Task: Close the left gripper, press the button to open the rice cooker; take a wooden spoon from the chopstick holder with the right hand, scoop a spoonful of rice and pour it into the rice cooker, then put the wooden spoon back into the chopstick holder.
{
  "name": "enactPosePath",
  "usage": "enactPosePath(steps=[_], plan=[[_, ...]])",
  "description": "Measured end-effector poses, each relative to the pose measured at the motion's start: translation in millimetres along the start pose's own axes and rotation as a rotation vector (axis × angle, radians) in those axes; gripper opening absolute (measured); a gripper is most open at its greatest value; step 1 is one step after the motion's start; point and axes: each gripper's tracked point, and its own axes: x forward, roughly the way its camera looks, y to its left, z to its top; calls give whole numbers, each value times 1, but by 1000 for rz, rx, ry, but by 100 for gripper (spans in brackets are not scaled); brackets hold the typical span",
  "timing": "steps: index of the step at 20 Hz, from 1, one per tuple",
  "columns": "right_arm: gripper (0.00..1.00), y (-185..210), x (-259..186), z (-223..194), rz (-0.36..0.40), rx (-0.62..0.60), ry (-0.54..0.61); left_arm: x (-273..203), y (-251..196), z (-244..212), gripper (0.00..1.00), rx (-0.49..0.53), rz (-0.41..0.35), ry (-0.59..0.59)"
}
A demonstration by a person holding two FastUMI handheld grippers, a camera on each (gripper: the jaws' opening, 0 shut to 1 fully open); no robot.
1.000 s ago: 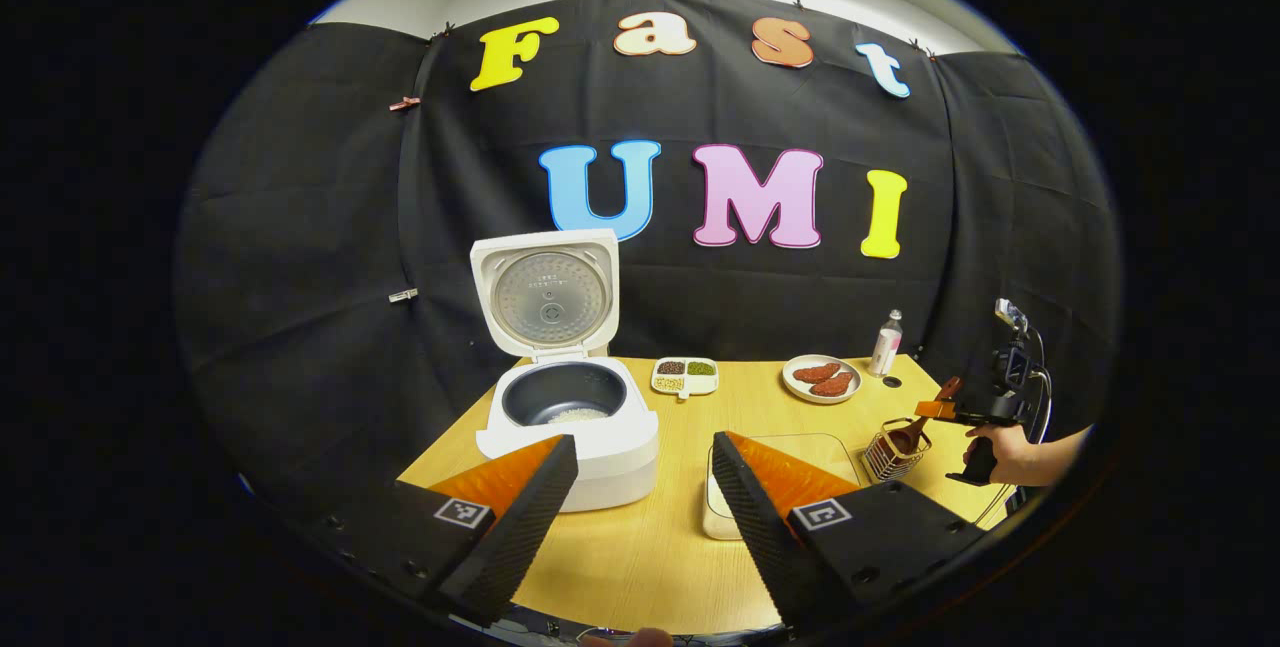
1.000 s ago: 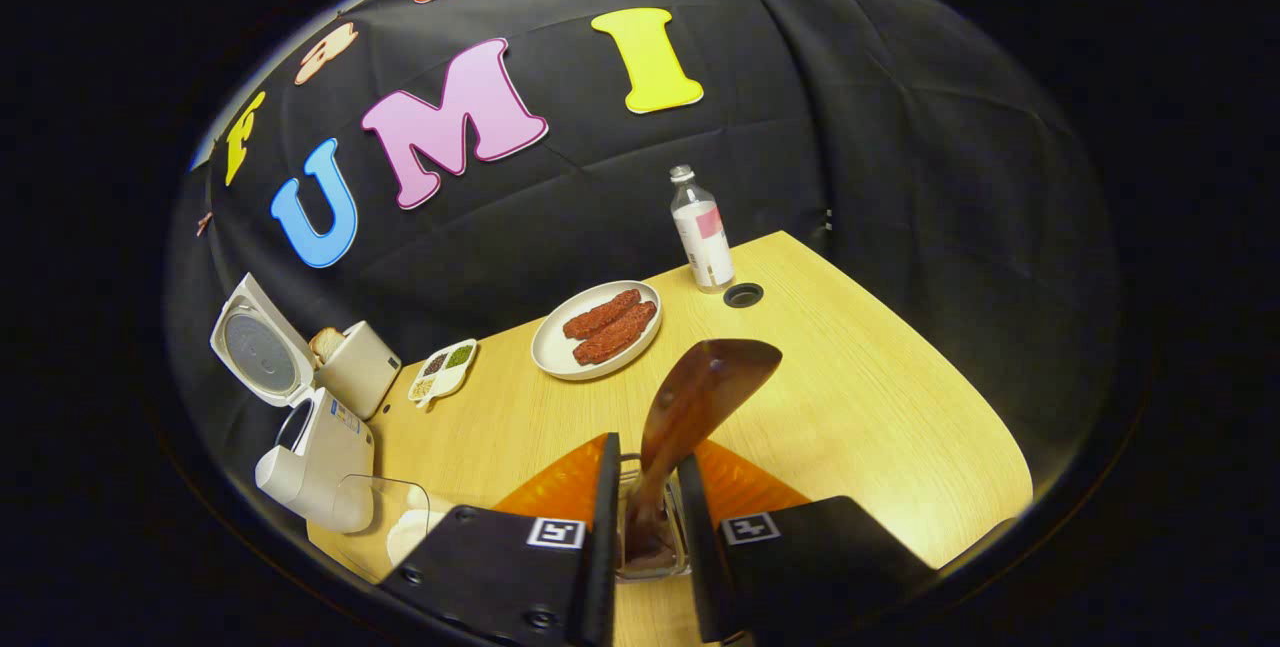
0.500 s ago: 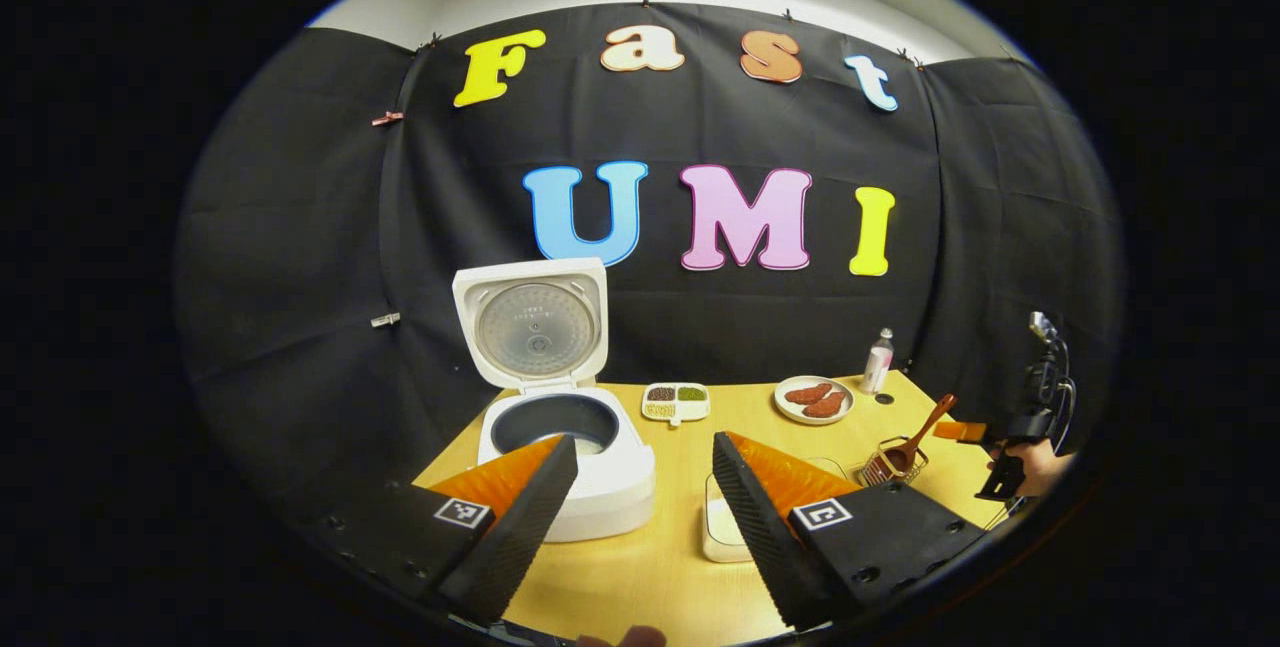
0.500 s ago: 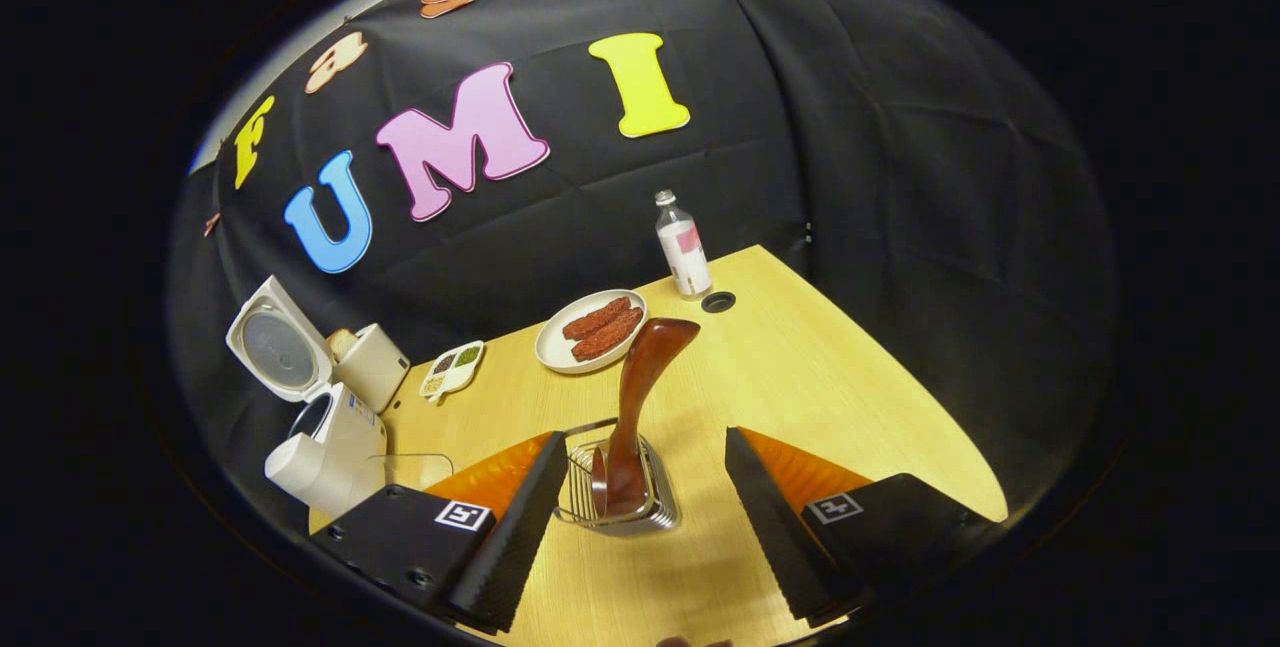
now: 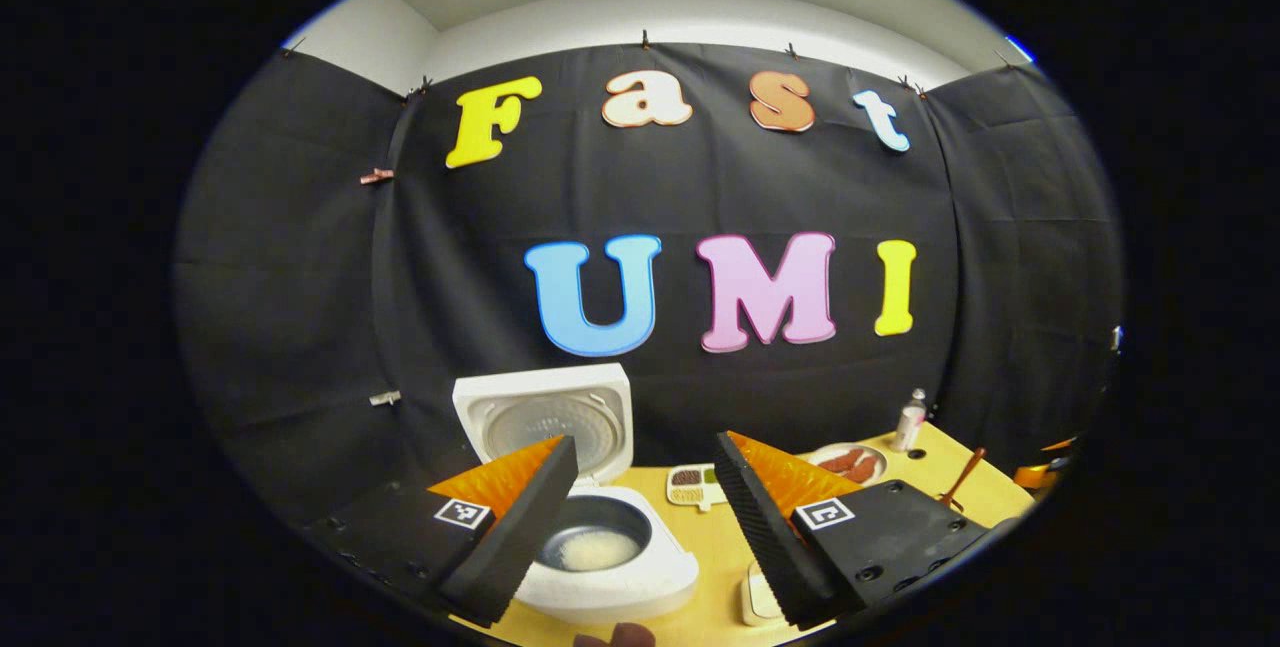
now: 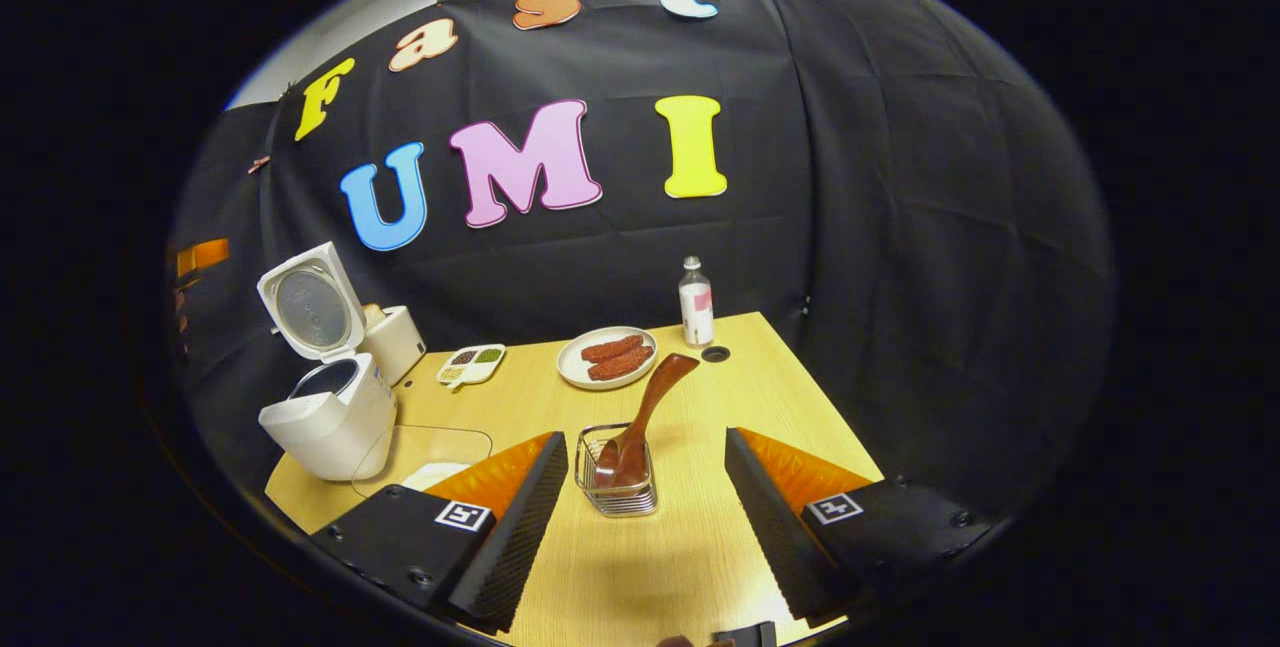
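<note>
The white rice cooker [image 5: 610,567] stands open with its lid [image 5: 545,415] up and a little rice in the dark pot. My left gripper [image 5: 645,440] hangs open above and in front of it, holding nothing. In the right gripper view the cooker [image 6: 330,412] is at the table's left. The wooden spoon [image 6: 648,414] leans bowl-down in the wire chopstick holder [image 6: 615,485], handle tilted up to the right. My right gripper [image 6: 645,437] is open, drawn back from the holder, fingers apart on either side of it and not touching. The spoon handle [image 5: 962,480] also pokes up at far right in the left gripper view.
A clear container with rice [image 6: 425,457] sits beside the cooker. Farther back on the wooden table [image 6: 790,407] are a divided dish of grains [image 6: 470,364], a plate of sausages [image 6: 607,357], a small bottle [image 6: 696,302] and a white toaster [image 6: 395,342].
My right gripper opened, let go of the spoon in the holder and drew back. My left gripper pulled back and tilted up, so the cooker sits lower in its view.
</note>
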Motion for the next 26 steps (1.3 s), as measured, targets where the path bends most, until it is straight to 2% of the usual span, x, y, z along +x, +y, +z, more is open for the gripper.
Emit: enactPosePath(steps=[2, 4, 5, 8, 20, 26], plan=[[98, 6, -11, 11, -1, -13, -26, 25, 17, 19, 93, -15, 31, -36], [98, 12, -20, 20, -3, -17, -47, 51, 31, 33, 97, -48, 44, -55], [98, 13, -22, 23, -8, -23, -52, 64, 38, 38, 95, -53, 53, -66], [98, 18, -31, 28, -26, -37, -71, 102, 62, 45, 95, -26, 88, -80], [99, 2, -65, 0, -169, -6, -40, 228, 133, -9, 94, -25, 187, 33], [99, 0, -78, -6, -211, 4, -37, 264, 140, -36, 95, 3, 181, 116]])
